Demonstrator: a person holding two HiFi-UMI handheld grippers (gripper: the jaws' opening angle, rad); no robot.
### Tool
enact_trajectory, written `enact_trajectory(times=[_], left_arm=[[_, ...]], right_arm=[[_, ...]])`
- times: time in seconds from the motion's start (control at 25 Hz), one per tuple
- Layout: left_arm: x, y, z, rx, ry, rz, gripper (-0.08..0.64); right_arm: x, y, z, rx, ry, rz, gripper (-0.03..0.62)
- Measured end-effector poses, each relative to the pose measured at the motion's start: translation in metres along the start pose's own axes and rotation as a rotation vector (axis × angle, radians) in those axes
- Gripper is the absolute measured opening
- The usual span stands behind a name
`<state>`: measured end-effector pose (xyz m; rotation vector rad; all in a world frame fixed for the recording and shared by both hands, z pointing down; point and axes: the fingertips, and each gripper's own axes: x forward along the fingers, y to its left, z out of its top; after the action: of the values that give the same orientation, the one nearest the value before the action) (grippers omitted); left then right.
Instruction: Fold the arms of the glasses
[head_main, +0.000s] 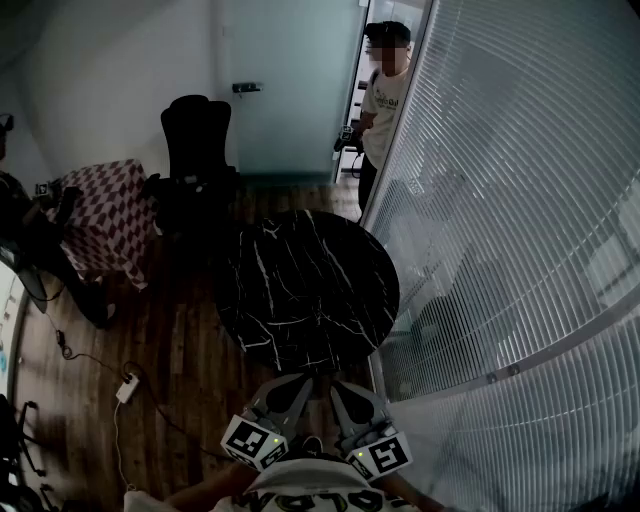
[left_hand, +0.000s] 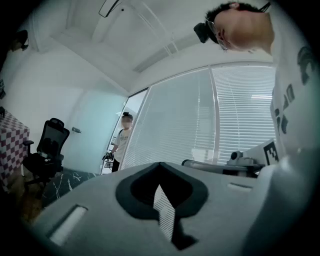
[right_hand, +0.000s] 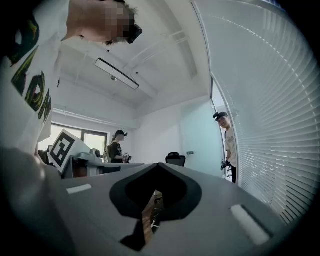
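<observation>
No glasses show in any view. The round black marble table (head_main: 300, 290) has a bare top as far as I can see. My left gripper (head_main: 305, 380) and right gripper (head_main: 337, 385) are held side by side at the table's near edge, close to my body, both pointing level. In the left gripper view the left gripper (left_hand: 160, 167) has its jaws together with nothing between them. The right gripper (right_hand: 159, 167) looks the same in its own view, jaws together and nothing held.
A black office chair (head_main: 197, 170) and a checkered-cloth table (head_main: 105, 215) stand beyond the table at the left. A person (head_main: 385, 95) stands in the doorway at the back. A glass wall with blinds (head_main: 500, 200) runs along the right. A power strip (head_main: 127, 387) lies on the wooden floor.
</observation>
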<state>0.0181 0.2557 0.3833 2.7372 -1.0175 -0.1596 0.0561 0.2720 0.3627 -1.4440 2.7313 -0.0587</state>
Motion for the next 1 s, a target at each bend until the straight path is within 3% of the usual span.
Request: enact_trajectory(times=[0.4, 1.0], left_arm=[[0.013, -0.015, 0.008, -0.018, 0.001, 0.03, -0.002], [0.047, -0.04, -0.022, -0.025, 0.021, 0.083, -0.002]], right_arm=[[-0.014, -0.02, 0.01, 0.042, -0.016, -0.02, 0.0], [-0.045, -0.059, -0.006, 0.058, -0.004, 0.034, 0.0]])
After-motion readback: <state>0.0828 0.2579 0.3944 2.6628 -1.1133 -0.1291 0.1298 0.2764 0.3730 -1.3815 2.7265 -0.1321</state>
